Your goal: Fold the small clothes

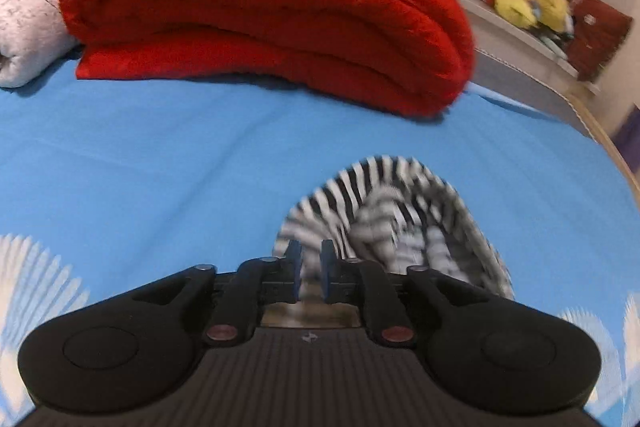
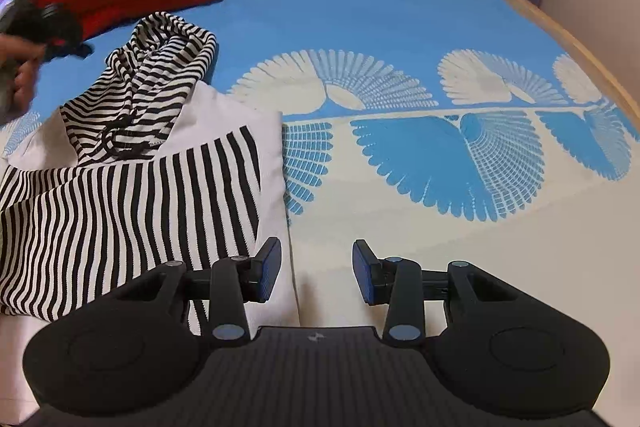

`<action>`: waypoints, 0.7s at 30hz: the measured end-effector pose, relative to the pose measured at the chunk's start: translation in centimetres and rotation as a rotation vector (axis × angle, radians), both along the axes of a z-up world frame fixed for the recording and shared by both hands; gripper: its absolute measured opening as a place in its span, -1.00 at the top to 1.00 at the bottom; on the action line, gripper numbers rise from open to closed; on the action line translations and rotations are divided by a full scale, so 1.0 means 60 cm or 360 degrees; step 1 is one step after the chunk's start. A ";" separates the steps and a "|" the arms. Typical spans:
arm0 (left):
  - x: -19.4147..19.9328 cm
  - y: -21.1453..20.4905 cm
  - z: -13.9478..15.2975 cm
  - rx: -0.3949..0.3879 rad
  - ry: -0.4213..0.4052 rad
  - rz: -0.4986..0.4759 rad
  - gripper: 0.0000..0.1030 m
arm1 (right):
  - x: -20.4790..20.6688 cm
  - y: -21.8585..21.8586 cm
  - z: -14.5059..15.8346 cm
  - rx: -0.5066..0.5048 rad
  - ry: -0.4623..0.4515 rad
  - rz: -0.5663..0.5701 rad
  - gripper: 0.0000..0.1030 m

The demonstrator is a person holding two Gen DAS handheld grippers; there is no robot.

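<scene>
While my left gripper (image 1: 311, 269) hangs narrowly parted over the striped hoodie (image 2: 132, 163) lying near-left on the bedsheet (image 2: 400, 11), gripping nothing, and my right gripper (image 2: 316, 273) stands open beside its hem, a hasty pinch could snag the hood (image 1: 384, 211) and undo the fold.

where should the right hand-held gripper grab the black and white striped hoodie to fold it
Take the black and white striped hoodie at its plain white side edge, coming from the right. That edge lies straight and flat on the blue patterned bedsheet, directly ahead of the open right hand-held gripper, clear of the crumpled hood.
</scene>
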State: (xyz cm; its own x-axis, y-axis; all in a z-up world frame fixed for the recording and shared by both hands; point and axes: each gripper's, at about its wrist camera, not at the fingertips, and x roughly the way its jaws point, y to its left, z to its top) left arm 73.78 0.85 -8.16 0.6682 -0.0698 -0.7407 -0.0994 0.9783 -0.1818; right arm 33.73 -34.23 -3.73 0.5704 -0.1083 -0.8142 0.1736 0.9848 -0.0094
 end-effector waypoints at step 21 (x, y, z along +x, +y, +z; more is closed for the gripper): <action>-0.161 -0.054 0.115 0.0148 -0.0192 -0.0788 0.97 | 0.003 0.014 0.020 0.0019 -0.0070 -0.0082 0.21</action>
